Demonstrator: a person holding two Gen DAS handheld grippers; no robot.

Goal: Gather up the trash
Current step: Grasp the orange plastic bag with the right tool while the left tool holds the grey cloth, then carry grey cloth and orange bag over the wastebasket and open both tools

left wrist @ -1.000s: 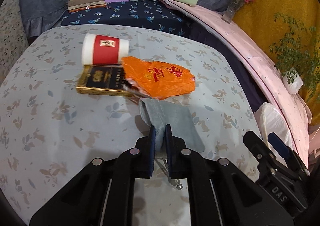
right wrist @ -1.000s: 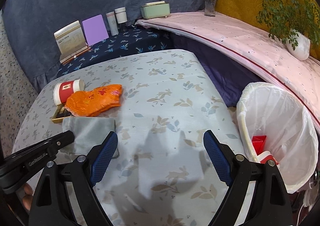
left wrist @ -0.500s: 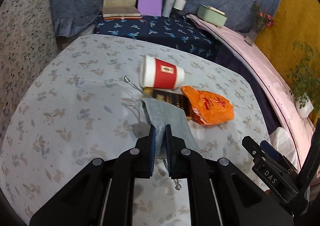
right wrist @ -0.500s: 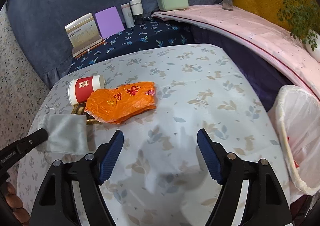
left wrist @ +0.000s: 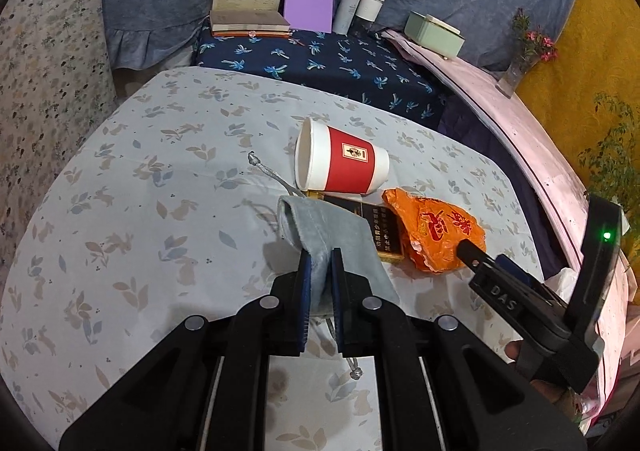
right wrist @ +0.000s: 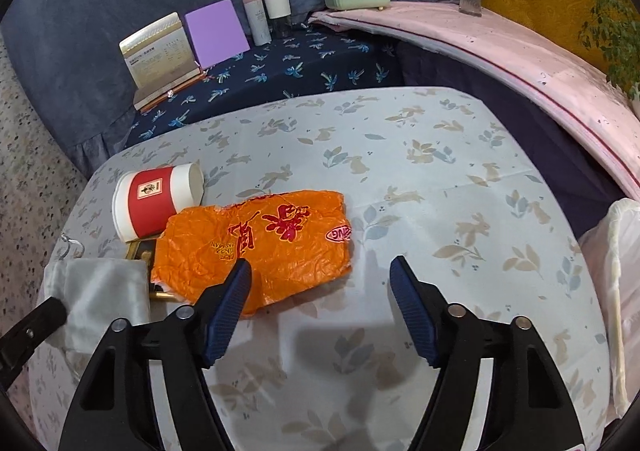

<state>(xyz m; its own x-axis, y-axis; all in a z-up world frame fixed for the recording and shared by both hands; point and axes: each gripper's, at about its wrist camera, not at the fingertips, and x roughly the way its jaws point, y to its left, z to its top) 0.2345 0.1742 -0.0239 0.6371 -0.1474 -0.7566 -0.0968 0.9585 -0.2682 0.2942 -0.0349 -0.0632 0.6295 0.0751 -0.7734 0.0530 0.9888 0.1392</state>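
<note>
While its jaws close, right hand-held gripper (right wrist: 320, 271) nears orange bag (right wrist: 256, 243).

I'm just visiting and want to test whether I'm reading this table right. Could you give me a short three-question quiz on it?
1. True or false: the paper cup stands upright.
2. What does the left gripper hold? A) the orange bag B) the grey pouch C) the cup
3. Fill in: the right gripper, its jaws closing with nothing pressed between them, hovers at the near edge of the ______.

Key
1. False: it lies on its side, beside the orange bag.
2. B: the jaws are shut on the grey pouch.
3. Orange bag, which lies partly over a dark box.
</note>
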